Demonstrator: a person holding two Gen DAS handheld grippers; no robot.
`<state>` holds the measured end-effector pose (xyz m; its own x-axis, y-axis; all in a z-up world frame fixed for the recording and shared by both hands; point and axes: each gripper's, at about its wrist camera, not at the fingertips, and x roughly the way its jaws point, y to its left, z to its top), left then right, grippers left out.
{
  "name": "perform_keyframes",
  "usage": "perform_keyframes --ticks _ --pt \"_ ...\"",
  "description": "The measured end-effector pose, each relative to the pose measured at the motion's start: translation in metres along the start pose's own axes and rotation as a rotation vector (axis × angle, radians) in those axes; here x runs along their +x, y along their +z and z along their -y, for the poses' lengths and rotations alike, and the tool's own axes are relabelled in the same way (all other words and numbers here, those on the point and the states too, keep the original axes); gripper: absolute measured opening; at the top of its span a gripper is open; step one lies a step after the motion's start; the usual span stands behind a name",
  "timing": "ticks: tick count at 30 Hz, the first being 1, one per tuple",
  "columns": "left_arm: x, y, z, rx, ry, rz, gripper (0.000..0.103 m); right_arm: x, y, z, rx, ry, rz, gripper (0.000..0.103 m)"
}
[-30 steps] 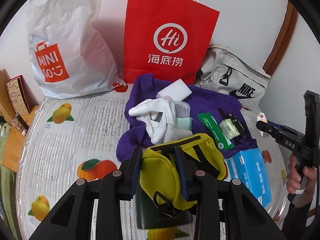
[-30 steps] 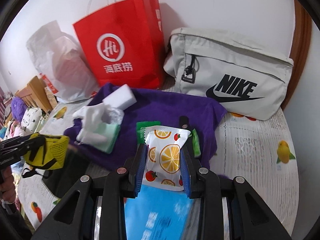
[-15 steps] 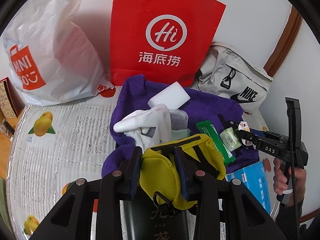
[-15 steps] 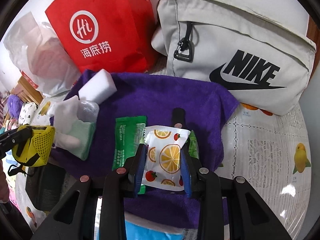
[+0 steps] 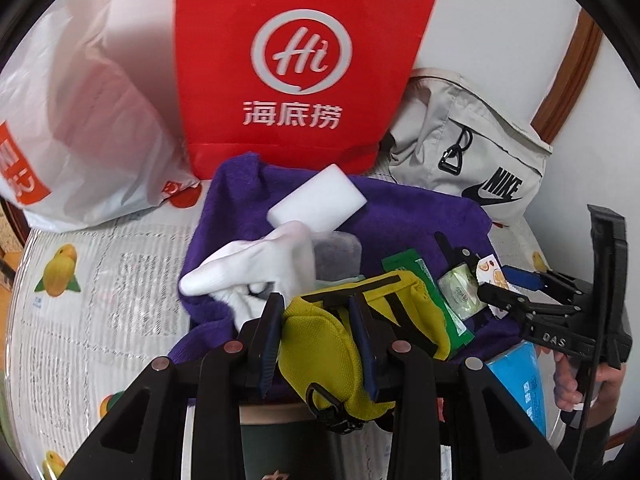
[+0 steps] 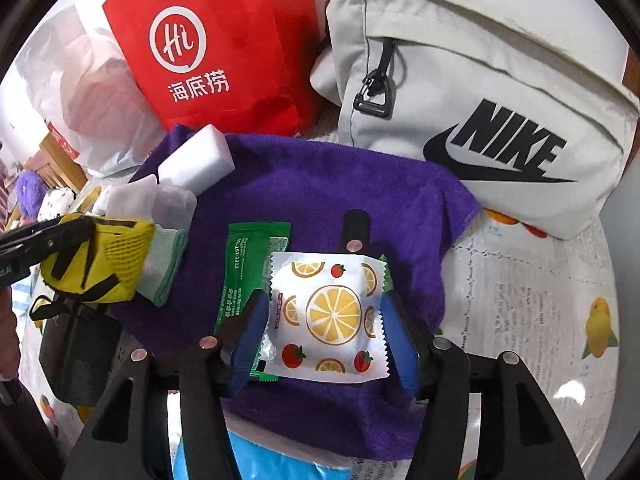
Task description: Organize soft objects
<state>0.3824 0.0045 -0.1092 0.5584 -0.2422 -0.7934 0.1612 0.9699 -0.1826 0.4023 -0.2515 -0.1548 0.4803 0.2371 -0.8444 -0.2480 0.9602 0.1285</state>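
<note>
Yellow mesh fabric pouch with black straps, left wrist view: clamped between the blue pads of the left gripper, jaws narrowly apart and pressing into its soft side. The pouch hangs above the near edge of the purple terry towel, in front of a white glove or sock bundle and a white foam block. Step in hand, by judgement: carrying a soft item toward the gathered pile. Next move calls for lowering the pouch onto a free patch of towel before releasing, with care that the dangling black clip does not snag. The right gripper shows at the right edge, held by a hand, over a small fruit-printed packet.

White fruit-printed sachet with orange slices and strawberries, right wrist view: lying flat on the purple towel, partly over a green foil packet. The right gripper brackets it, jaws opening; the blue pads stand just off its crimped edges, so the sachet looks released rather than gripped. Step in hand, by judgement: setting-down completed. Next move calls for lifting clear without dragging the sachet. Behind the towel stand a red paper carrier bag and a pale grey fabric bag with black lettering; the left gripper with the yellow pouch enters at the left edge.
</note>
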Motion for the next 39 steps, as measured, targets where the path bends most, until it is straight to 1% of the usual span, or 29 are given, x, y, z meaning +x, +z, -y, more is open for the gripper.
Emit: perform_keyframes --ticks 6,9,12,17,20,28,29,31,32,33,35,39 --pt "0.019 0.008 0.019 0.042 0.009 -0.013 0.033 -0.006 -0.003 0.005 0.005 -0.015 0.000 0.062" --pt "0.023 0.012 0.024 0.046 0.004 -0.011 0.034 -0.015 -0.005 0.011 0.030 -0.018 0.027 0.062" --pt "0.030 0.015 0.028 0.047 0.008 -0.012 0.034 -0.021 -0.007 0.016 0.051 0.015 0.031 0.063" --pt "0.039 0.019 0.033 0.057 0.011 -0.015 0.034 -0.026 -0.008 0.018 0.057 0.000 0.039 0.063" --pt "0.046 0.021 0.037 0.074 0.035 -0.019 0.034 -0.029 -0.010 0.018 0.060 -0.004 0.042 0.063" --pt "0.061 0.021 0.041 0.084 0.022 -0.048 0.035 -0.034 -0.014 0.016 0.047 -0.017 0.047 0.063" --pt "0.063 0.022 0.041 0.084 0.022 -0.051 0.037 -0.034 -0.014 0.016 0.046 -0.019 0.048 0.063" --pt "0.064 0.024 0.041 0.081 0.024 -0.061 0.049 -0.033 -0.015 0.015 0.044 -0.017 0.046 0.063" --pt "0.064 0.025 0.041 0.079 0.030 -0.061 0.063 -0.034 -0.015 0.015 0.044 -0.019 0.046 0.063" --pt "0.062 0.025 0.041 0.078 0.044 -0.054 0.067 -0.035 -0.016 0.014 0.044 -0.022 0.048 0.063" --pt "0.056 0.026 0.042 0.084 0.060 -0.035 0.067 -0.036 -0.017 0.013 0.044 -0.022 0.047 0.063" --pt "0.041 0.025 0.044 0.095 0.079 -0.022 0.067 -0.044 -0.022 0.009 0.057 -0.023 0.052 0.063"
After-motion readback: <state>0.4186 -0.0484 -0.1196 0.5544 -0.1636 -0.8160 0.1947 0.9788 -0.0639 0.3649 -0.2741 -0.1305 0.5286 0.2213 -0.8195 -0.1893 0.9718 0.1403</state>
